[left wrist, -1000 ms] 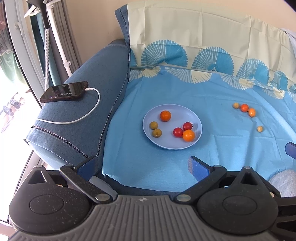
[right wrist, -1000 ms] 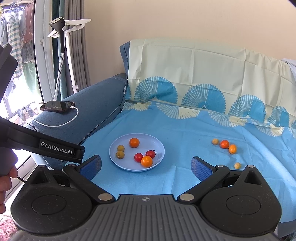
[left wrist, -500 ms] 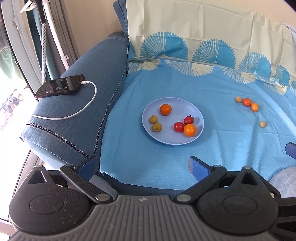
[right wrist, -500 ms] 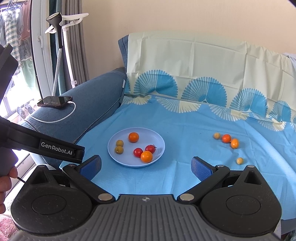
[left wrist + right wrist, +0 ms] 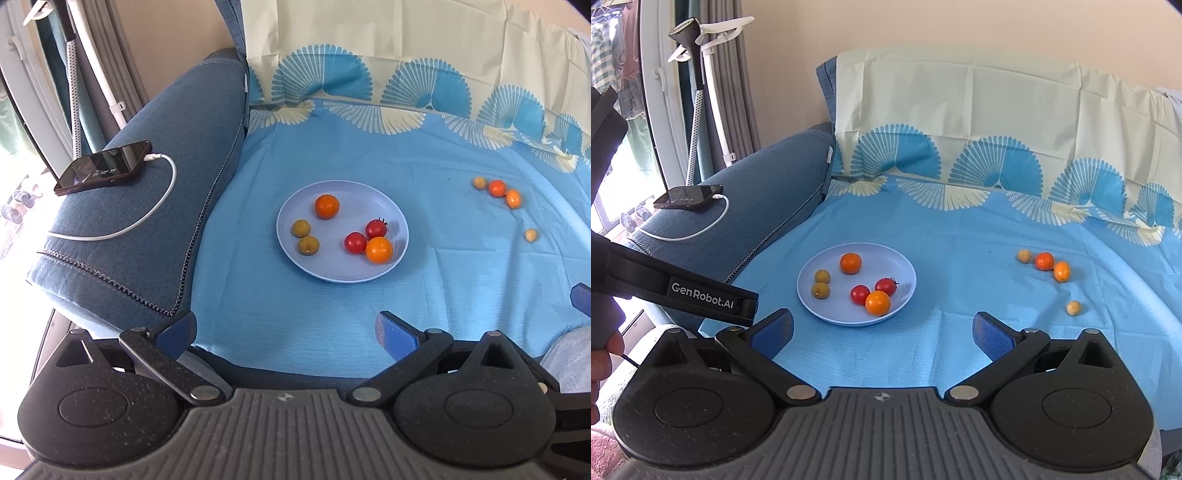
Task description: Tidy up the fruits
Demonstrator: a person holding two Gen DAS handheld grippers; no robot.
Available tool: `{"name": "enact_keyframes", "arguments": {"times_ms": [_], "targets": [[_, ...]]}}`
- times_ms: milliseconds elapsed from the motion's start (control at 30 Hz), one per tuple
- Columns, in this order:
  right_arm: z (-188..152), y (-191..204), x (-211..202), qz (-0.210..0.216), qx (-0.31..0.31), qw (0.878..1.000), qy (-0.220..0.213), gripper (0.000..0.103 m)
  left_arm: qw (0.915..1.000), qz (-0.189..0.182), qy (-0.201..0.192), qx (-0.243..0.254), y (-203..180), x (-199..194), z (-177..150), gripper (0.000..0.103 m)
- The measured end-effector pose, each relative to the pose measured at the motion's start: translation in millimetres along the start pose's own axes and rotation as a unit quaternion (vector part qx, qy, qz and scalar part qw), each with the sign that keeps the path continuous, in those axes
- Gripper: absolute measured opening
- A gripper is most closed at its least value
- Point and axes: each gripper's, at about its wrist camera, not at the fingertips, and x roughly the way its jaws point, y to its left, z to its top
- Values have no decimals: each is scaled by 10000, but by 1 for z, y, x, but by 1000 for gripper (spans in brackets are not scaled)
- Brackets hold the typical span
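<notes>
Sitting on the pale blue plate (image 5: 905, 291) are 6 fruits: 2 orange ones, 2 red tomatoes (image 5: 860, 294) and 2 olive-brown ones. Well apart to its right, 4 loose fruits (image 5: 1044, 260) lie on the blue cloth (image 5: 960, 236), so the gathering looks a little over halfway done. The left gripper (image 5: 286, 330) and right gripper (image 5: 882, 330) both hover short of the plate, fingers spread wide and holding nothing. Everything rests on a cloth-covered sofa seat; a phone (image 5: 103, 167) charges on the armrest (image 5: 177, 147), with curtains and a window beyond.
</notes>
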Motion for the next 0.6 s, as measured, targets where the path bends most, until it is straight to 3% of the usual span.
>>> {"name": "enact_keyframes", "arguments": {"times_ms": [267, 600], "targets": [[-4, -28, 18, -345, 318, 9989, 68, 102, 9994, -130, 111, 286, -28, 19, 19, 103], [-10, -135, 56, -1513, 1275, 9801, 163, 102, 9949, -666, 426, 621, -109, 79, 75, 103]]}}
